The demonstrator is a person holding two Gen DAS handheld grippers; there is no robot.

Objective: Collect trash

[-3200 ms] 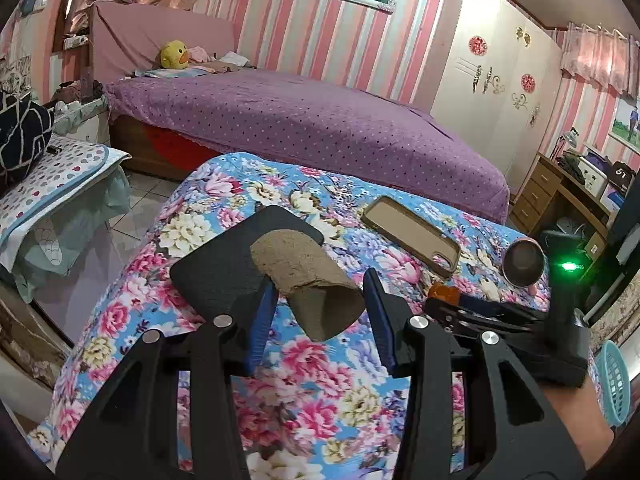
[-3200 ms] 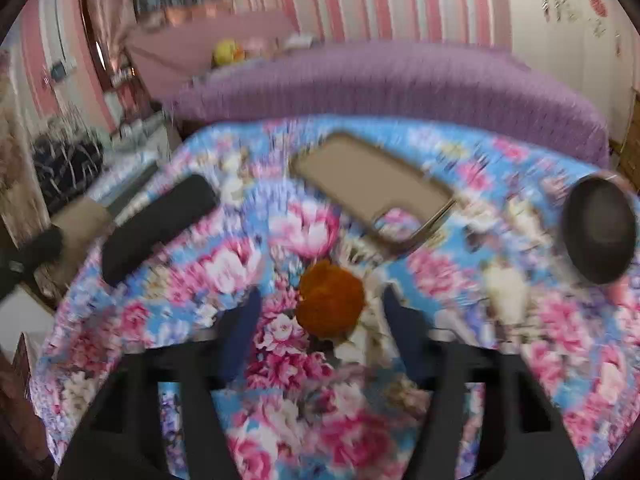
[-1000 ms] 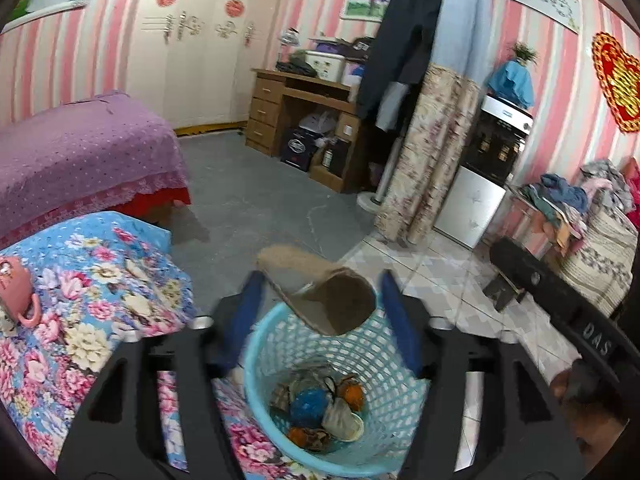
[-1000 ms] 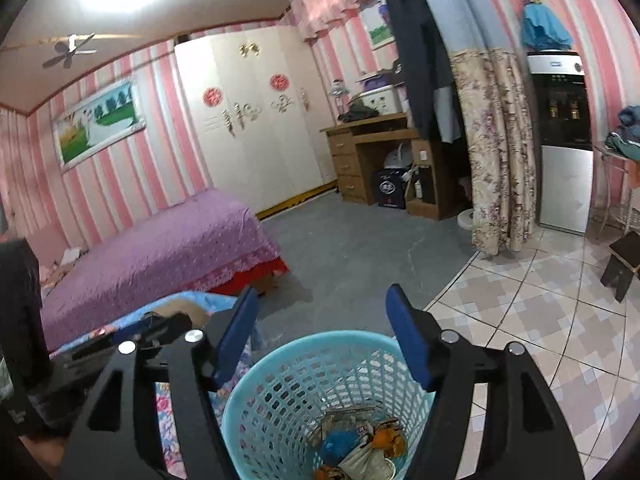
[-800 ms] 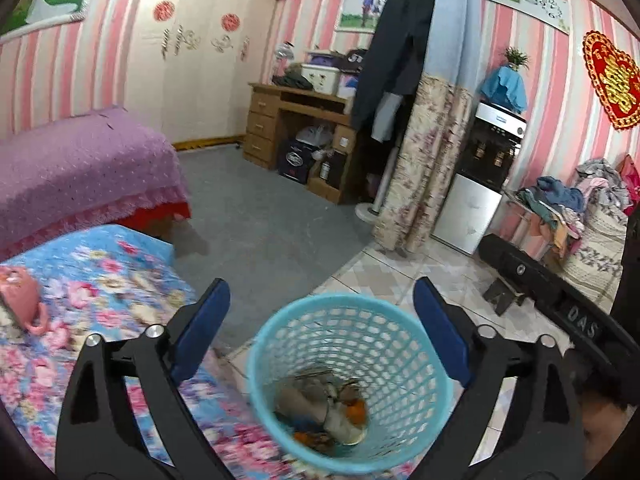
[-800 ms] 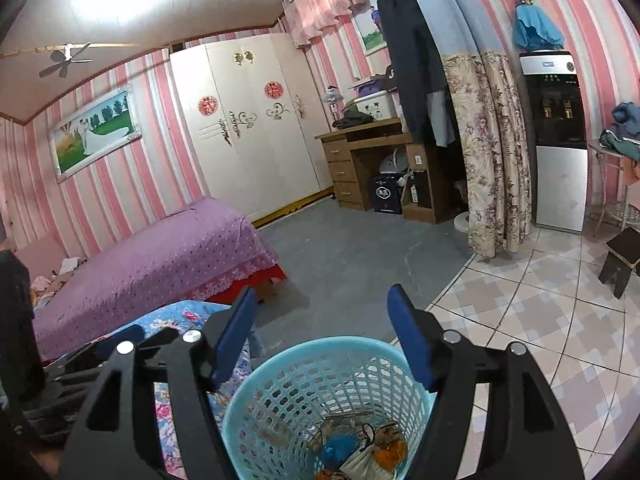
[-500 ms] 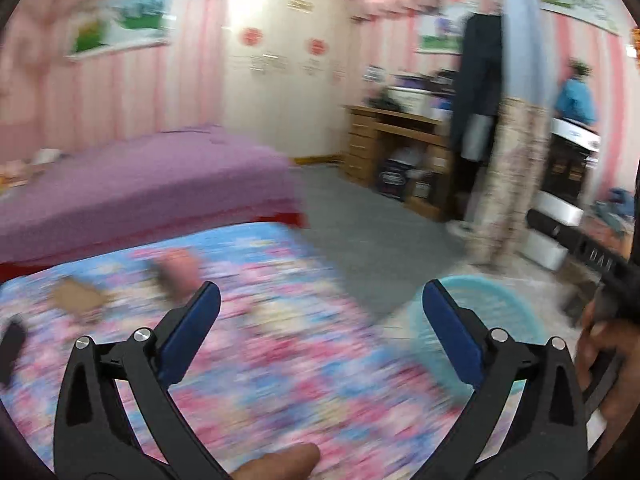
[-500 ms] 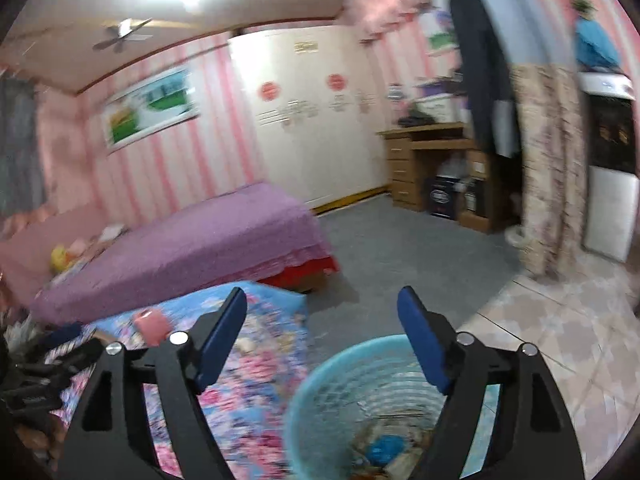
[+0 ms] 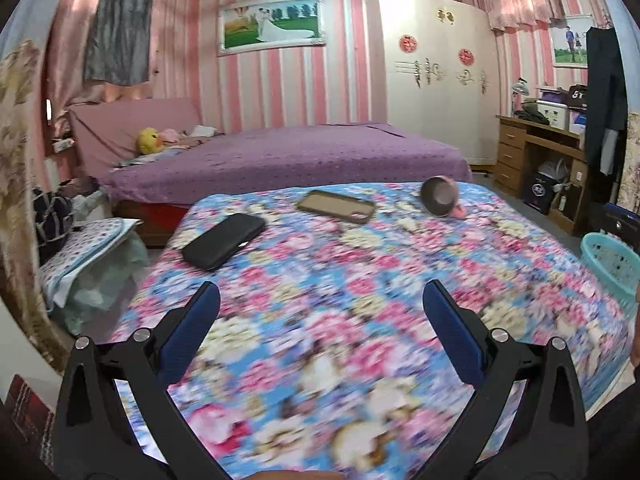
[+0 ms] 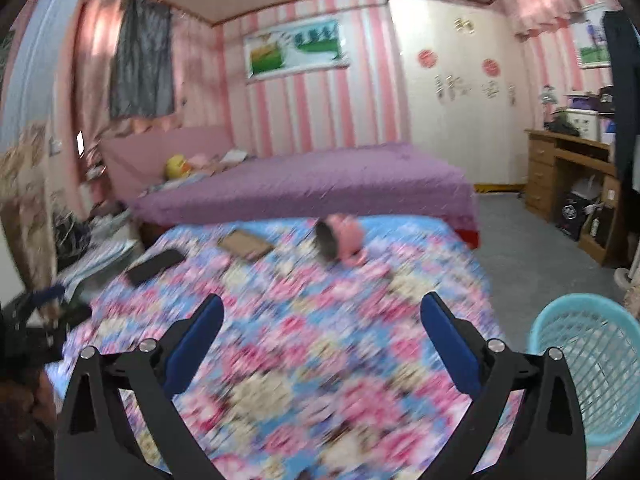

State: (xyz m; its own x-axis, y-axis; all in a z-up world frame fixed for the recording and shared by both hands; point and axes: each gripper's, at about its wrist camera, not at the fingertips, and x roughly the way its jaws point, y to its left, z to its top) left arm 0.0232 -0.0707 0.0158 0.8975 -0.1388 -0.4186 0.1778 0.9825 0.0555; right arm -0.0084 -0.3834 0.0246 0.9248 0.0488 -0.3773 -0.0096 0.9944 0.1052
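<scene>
My left gripper (image 9: 320,322) is open and empty above the floral tablecloth (image 9: 340,280). My right gripper (image 10: 320,334) is open and empty too, over the same floral cloth (image 10: 304,344). The light blue trash basket (image 10: 592,364) stands on the floor at the table's right side; only its rim (image 9: 612,256) shows in the left wrist view. I see no loose trash on the cloth; its near part is blurred.
On the cloth lie a black phone (image 9: 224,240), a tan phone case (image 9: 336,206) and a pink mug on its side (image 9: 440,196). A purple bed (image 9: 288,156) is behind the table. A wooden desk (image 10: 572,184) stands at the right wall.
My left gripper dropped the cardboard tube into the basket and opened. Both grippers then swung left from the basket back over the floral table.
</scene>
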